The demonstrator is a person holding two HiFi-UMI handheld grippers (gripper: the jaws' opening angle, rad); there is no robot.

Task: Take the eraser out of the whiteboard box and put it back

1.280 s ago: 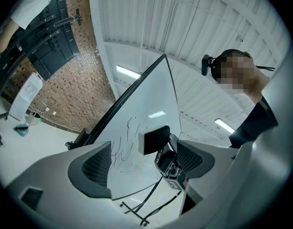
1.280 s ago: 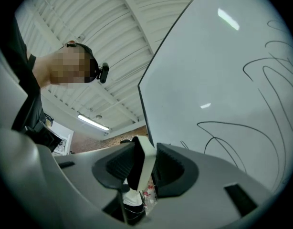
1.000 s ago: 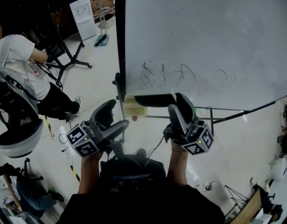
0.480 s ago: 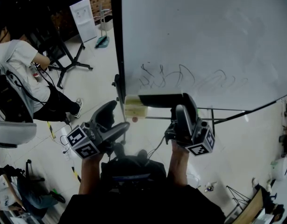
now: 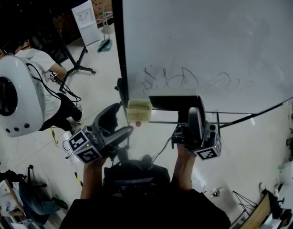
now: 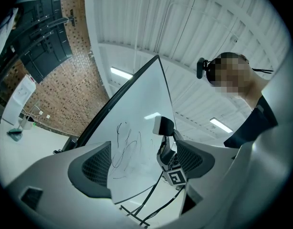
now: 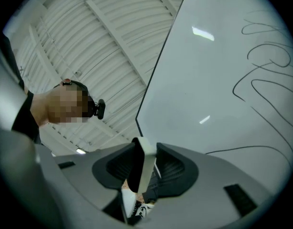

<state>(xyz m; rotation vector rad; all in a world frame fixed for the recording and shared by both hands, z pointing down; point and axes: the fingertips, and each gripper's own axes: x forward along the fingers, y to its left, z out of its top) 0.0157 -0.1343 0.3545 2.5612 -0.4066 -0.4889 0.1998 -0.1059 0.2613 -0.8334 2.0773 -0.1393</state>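
The black eraser (image 5: 172,102) is held level against the lower edge of the whiteboard (image 5: 208,42), just below the scribbled lines (image 5: 184,80). My right gripper (image 5: 190,109) is shut on its right end. In the right gripper view the eraser (image 7: 142,168) stands edge-on between the pads of that gripper (image 7: 144,165). The pale whiteboard box (image 5: 139,111) hangs at the board's lower left corner, just left of the eraser. My left gripper (image 5: 120,121) hovers below the box, open and holding nothing. In the left gripper view its jaws (image 6: 142,161) frame the board and the eraser (image 6: 163,126).
A person in a white shirt (image 5: 46,80) crouches on the floor at the left, beside a black stand (image 5: 77,63). A white cabinet (image 5: 87,15) stands at the back. The board's frame bars (image 5: 223,118) run below its edge, with cables on the floor.
My right gripper has carried the eraser a little to the right and up along the board's lower edge. The left gripper stays put. The person at the left has shifted.
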